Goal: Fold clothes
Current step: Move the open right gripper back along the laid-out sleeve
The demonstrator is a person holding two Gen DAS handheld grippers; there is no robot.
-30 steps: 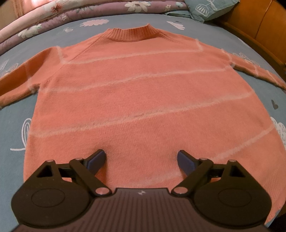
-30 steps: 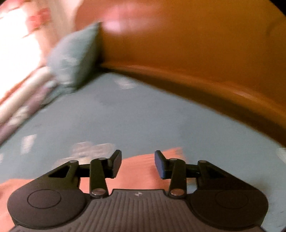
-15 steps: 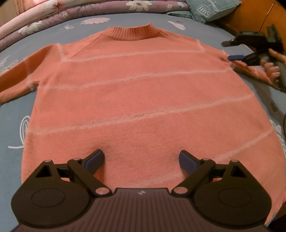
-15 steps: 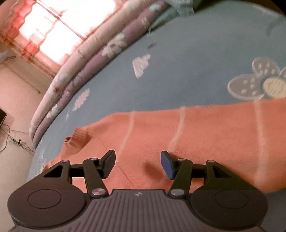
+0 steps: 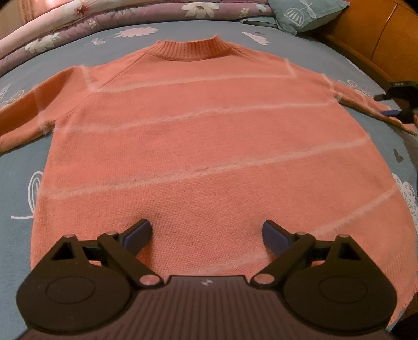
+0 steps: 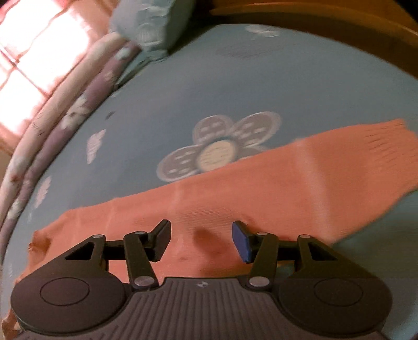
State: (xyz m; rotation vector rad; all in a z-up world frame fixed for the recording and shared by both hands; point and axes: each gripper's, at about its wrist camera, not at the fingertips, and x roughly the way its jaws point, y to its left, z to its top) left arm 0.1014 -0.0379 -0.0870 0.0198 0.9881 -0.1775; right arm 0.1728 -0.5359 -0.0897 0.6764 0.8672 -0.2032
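Fuzzy-striped knit sweater (image 5: 203, 146) — flat, ribbed-collared

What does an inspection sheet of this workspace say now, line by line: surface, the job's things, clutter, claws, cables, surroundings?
Surface: blue bedsheet with flower prints, covering the bed.
Job's things: orange sweater with pale stripes, lying flat, collar at the far side, both sleeves spread out; right sleeve straight on the sheet.
Clutter: nothing seen.
Claws: left claw open above the sweater's hem, nothing between its fingers; right claw over the right sleeve, jaws closing, pads not yet pressing the cloth.
Cables: nothing seen.
Surroundings: folded floral quilt along the far edge, blue pillow, wooden bed frame, bright window.
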